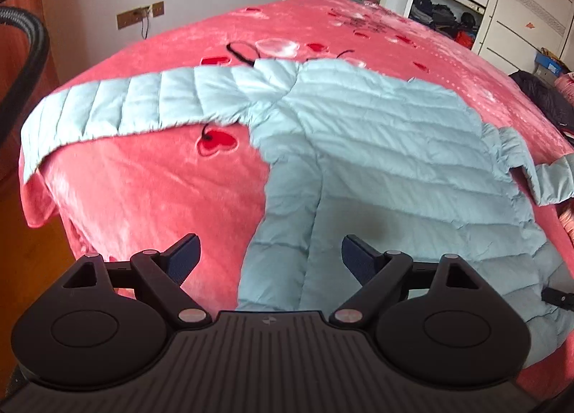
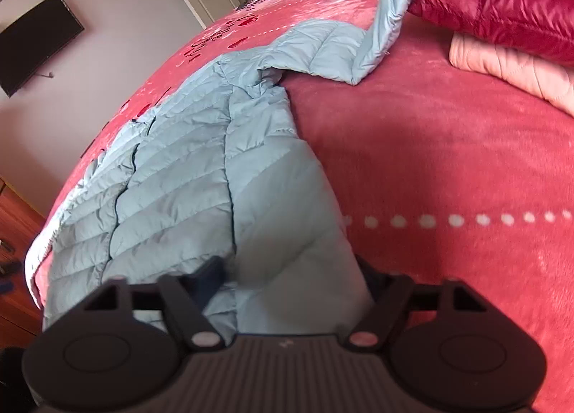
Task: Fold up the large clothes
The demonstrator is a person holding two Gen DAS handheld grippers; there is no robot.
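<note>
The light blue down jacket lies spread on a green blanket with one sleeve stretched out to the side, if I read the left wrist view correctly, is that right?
Not quite: the blanket is pink-red with red hearts, not green, as the left wrist view shows. The light blue down jacket does lie spread on it, with one sleeve stretched out to the side.

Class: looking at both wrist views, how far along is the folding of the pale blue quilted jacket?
Done: the pale blue quilted jacket lies flat on the pink plush blanket. In hand: the right gripper straddles the hem; the left gripper hovers open. Left: both sleeves remain outstretched, nothing folded.
</note>
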